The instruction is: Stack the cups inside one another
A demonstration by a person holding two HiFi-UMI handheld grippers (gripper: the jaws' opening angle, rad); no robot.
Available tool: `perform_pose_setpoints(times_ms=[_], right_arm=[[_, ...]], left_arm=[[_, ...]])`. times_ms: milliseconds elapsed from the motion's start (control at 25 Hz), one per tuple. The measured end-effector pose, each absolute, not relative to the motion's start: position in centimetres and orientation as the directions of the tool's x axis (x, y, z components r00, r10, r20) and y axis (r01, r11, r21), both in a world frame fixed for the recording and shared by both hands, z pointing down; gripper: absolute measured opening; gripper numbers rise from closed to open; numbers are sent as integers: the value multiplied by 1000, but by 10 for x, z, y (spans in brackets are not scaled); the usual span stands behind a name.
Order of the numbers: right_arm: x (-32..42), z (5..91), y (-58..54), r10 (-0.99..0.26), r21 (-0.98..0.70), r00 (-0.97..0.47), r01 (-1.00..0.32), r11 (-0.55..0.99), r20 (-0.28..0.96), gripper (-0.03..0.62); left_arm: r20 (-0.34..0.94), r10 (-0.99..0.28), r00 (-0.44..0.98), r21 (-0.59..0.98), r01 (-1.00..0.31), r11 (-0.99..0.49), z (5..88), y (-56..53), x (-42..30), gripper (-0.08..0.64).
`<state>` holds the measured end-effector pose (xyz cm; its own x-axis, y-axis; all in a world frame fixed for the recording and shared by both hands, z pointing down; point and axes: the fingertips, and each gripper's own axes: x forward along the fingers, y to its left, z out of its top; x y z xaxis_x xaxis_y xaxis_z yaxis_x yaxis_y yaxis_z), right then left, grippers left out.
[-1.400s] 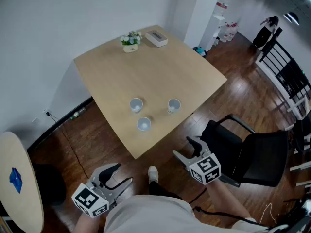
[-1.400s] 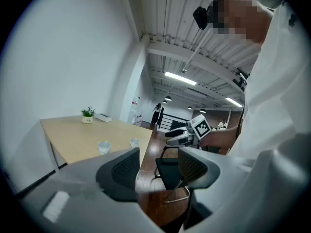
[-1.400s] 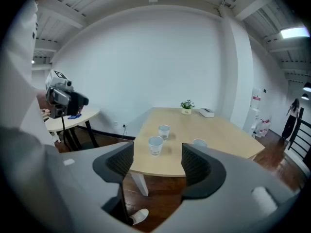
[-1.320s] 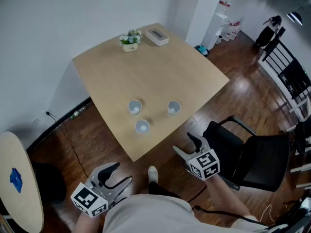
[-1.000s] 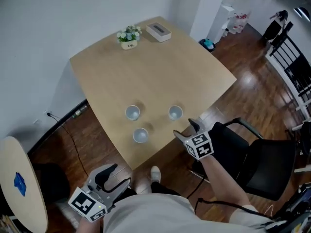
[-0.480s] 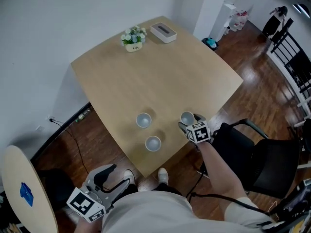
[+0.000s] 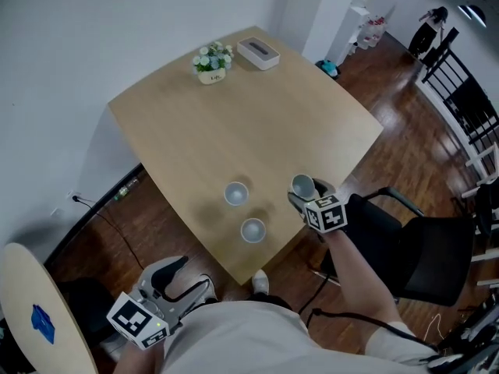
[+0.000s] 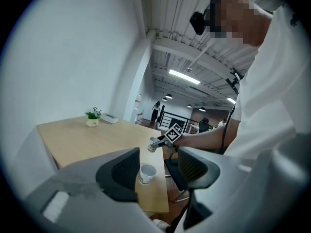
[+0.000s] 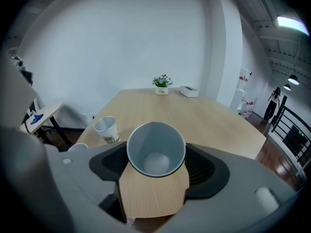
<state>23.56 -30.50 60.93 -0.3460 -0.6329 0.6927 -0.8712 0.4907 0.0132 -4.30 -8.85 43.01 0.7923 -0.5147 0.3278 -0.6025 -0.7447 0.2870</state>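
Three white paper cups are near the wooden table's (image 7: 234, 115) front corner. The right cup (image 7: 302, 185) sits between my right gripper's (image 7: 306, 196) jaws, which press on both its sides. In the right gripper view I look into this cup (image 9: 156, 140), with my right gripper (image 9: 156, 164) shut on it. The left cup (image 7: 236, 194) and the front cup (image 7: 253, 230) stand free. My left gripper (image 7: 191, 277) hangs open below the table's edge, holding nothing. The left gripper view shows the front cup (image 8: 146, 173) beyond my left gripper's (image 8: 158, 166) spread jaws.
A small potted plant (image 7: 211, 61) and a white box (image 7: 258, 52) stand at the table's far corner. A black chair (image 7: 405, 248) is right of the table. A round side table (image 7: 31, 310) is at the lower left. A white wall runs along the table's left.
My right gripper has come up from beside the chair to the right cup and shut on it. The left gripper has stayed low and open.
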Motion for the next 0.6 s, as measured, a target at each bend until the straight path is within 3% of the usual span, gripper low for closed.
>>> perform_pose_setpoints(times_ms=[600], right_arm=[[101,554,-298,-608,-25,-488,-792,610,626,362]], left_arm=[[277,-514,812,286,-581,-762,432,-79,-93,247]])
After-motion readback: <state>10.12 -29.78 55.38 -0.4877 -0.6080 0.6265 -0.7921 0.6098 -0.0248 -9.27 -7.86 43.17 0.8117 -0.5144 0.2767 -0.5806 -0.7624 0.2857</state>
